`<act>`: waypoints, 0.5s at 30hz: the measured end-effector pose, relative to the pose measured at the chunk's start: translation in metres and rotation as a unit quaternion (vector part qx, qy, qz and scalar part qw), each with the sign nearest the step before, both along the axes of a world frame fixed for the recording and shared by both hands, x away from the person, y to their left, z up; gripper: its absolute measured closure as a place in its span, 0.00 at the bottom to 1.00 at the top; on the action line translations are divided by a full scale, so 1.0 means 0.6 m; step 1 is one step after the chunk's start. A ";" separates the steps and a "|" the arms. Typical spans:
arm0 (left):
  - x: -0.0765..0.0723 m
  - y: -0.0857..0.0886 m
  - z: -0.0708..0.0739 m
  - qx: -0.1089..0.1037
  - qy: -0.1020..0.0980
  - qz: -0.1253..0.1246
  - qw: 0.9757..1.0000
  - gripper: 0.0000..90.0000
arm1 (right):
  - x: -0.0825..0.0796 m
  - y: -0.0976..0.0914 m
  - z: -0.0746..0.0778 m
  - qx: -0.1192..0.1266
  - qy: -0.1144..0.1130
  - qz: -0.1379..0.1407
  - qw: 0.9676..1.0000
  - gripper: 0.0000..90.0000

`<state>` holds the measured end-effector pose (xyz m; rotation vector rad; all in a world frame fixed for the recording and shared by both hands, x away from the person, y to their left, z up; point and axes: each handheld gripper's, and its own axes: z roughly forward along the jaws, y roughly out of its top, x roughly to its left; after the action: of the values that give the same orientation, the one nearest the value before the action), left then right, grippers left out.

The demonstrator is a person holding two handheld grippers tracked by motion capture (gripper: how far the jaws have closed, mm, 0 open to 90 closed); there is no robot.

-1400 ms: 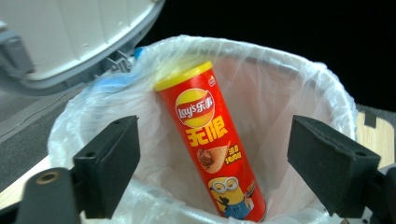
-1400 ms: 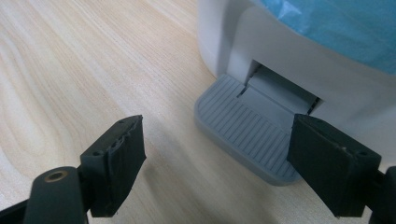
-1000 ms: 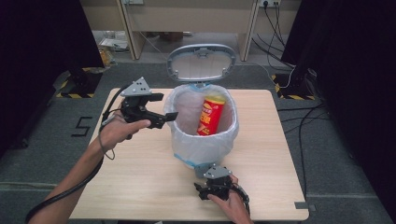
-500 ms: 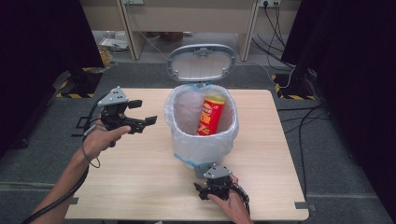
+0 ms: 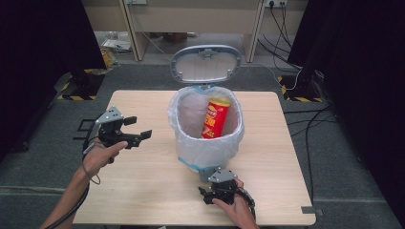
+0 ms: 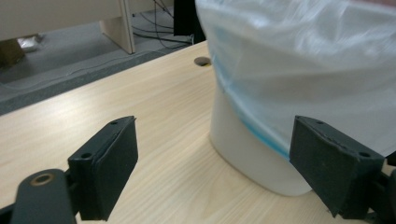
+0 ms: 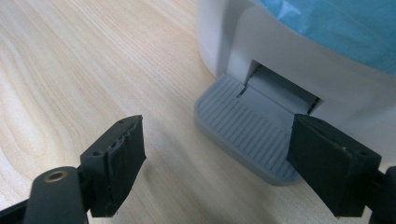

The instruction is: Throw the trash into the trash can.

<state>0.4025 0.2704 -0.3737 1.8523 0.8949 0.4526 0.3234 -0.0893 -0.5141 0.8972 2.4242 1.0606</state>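
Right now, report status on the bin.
Left gripper open, beside bin. Right gripper open at pedal. Lid up, can inside. Nothing in the way.

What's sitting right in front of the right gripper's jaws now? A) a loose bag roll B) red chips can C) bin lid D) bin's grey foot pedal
D: in the right gripper view the ribbed grey foot pedal at the base of the white pedal bin lies just ahead of the open right gripper; nothing is between its jaws.
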 end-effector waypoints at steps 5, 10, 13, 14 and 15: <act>-0.004 0.007 -0.029 -0.008 0.006 0.002 1.000 0.17 | 0.000 0.000 0.000 0.000 0.000 -0.001 1.000 0.21; -0.009 0.012 -0.060 0.003 0.005 0.008 1.000 0.17 | 0.000 0.000 0.000 0.000 0.000 -0.001 1.000 0.21; -0.007 0.017 -0.086 0.009 0.015 0.015 1.000 0.17 | 0.000 0.000 0.000 -0.002 -0.002 0.000 1.000 0.21; -0.006 0.019 -0.095 0.007 0.021 0.017 1.000 0.17 | -0.001 0.000 0.000 -0.001 0.000 -0.001 1.000 0.21; -0.007 0.020 -0.103 0.004 0.026 0.019 0.999 0.17 | -0.001 0.000 0.000 -0.001 0.000 -0.001 1.000 0.21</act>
<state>0.3981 0.2825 -0.4356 1.8645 0.9658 0.4339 0.3231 -0.0892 -0.5141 0.8980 2.4237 1.0567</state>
